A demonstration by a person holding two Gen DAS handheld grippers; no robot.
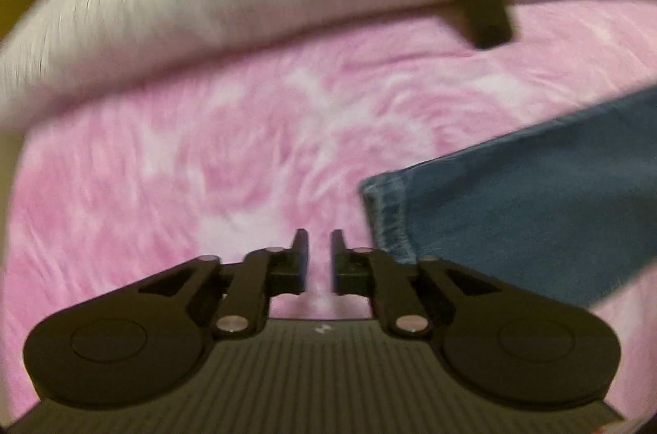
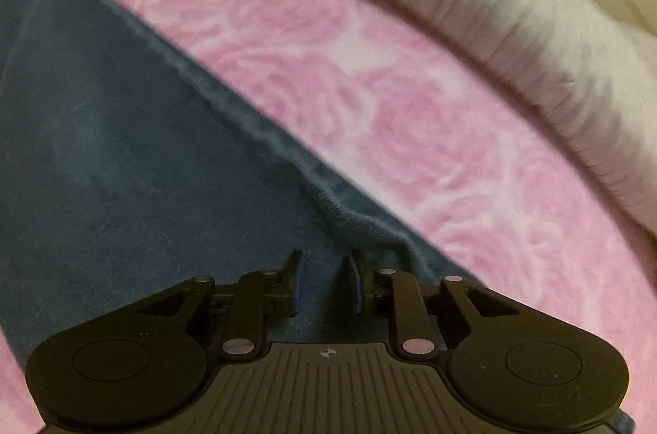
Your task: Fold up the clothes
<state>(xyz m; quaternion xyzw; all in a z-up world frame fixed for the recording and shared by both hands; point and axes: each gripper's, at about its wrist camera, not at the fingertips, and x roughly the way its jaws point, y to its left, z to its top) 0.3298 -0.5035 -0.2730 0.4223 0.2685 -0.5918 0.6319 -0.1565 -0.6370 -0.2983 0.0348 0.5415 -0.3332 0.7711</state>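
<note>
My left claw (image 1: 319, 243) hangs narrowly parted, empty, over pink blanket (image 1: 205, 167); jeans leg hem (image 1: 390, 220) just right. My right claw (image 2: 324, 265) spread over the denim (image 2: 123, 146), pinching nothing.

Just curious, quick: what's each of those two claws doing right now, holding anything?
Left gripper: open, empty, over the pink blanket.
Right gripper: open over the blue jeans, gripping nothing.

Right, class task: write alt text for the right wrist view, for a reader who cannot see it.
Black tongs, slightly open with nothing gripped, hover over blue jeans spread on a pink rose-patterned blanket. A white pillow lies along the far edge.
</note>
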